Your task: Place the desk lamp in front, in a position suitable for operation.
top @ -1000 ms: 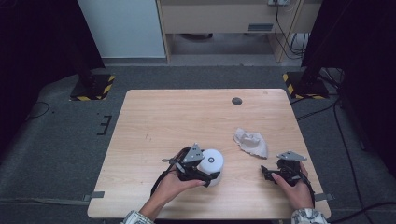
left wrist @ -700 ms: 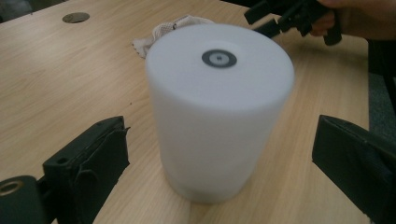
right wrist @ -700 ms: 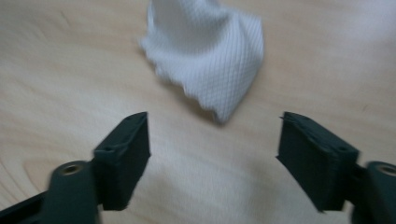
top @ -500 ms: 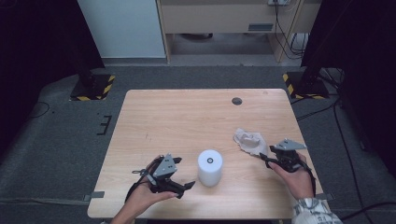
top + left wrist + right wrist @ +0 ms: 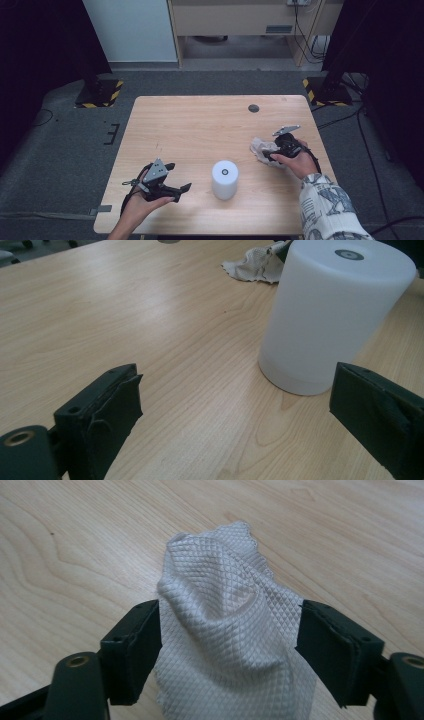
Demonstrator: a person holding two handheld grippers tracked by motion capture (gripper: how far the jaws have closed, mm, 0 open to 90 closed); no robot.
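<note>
A white cylinder with a dark round mark on top stands upright on the wooden table; it rises at the right in the left gripper view. My left gripper is open to its left, apart from it, with bare table between the jaws. A crumpled white cloth lies near the table's right edge. My right gripper straddles it. Its jaws have just been opening, and the quilted cloth bulges between them, brushing both pads.
A small dark disc sits flush in the table's far right part. Beyond the table are grey floor, stand feet with yellow-black tape, and cables at the right. The cloth lies behind the cylinder in the left gripper view.
My left gripper let go of the white cylinder and drew back to the left; the cylinder now stands free. My right hand moved forward from the front edge onto the cloth.
</note>
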